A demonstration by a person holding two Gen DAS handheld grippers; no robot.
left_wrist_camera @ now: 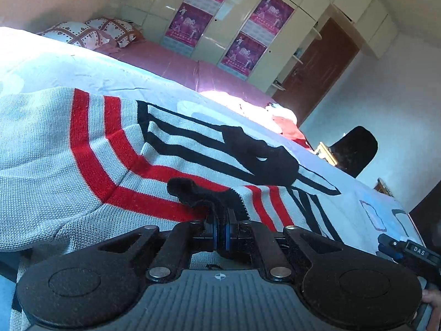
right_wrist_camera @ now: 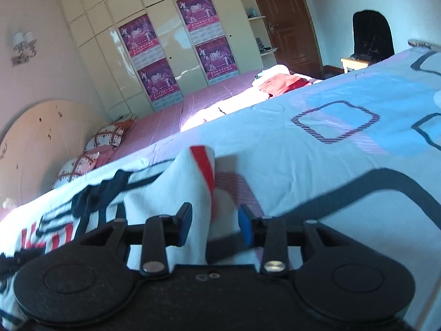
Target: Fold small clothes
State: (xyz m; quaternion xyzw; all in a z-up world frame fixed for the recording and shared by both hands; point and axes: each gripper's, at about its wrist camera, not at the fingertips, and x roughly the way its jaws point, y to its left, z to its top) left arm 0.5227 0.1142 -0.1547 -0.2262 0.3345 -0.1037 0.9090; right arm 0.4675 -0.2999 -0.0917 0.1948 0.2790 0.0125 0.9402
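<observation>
A grey knit sweater [left_wrist_camera: 55, 165] with red and black stripes lies spread on the bed. In the left wrist view my left gripper [left_wrist_camera: 220, 220] is shut on the sweater's black edge [left_wrist_camera: 198, 193], which bunches up just ahead of the pads. In the right wrist view a raised fold of the sweater [right_wrist_camera: 176, 193] with a red stripe stands between the jaws of my right gripper [right_wrist_camera: 215, 226]. The fold rests against the left pad and a gap shows before the right pad. The right gripper's tip [left_wrist_camera: 397, 248] also shows at the right edge of the left wrist view.
The bed has a light blue cover [right_wrist_camera: 330, 165] with square patterns and a pink sheet [right_wrist_camera: 171, 115] beyond it. A pile of red and white clothes [right_wrist_camera: 278, 82] lies farther back. Patterned pillows [right_wrist_camera: 104, 138], a headboard, a wardrobe with posters and a black chair [right_wrist_camera: 372, 33] surround the bed.
</observation>
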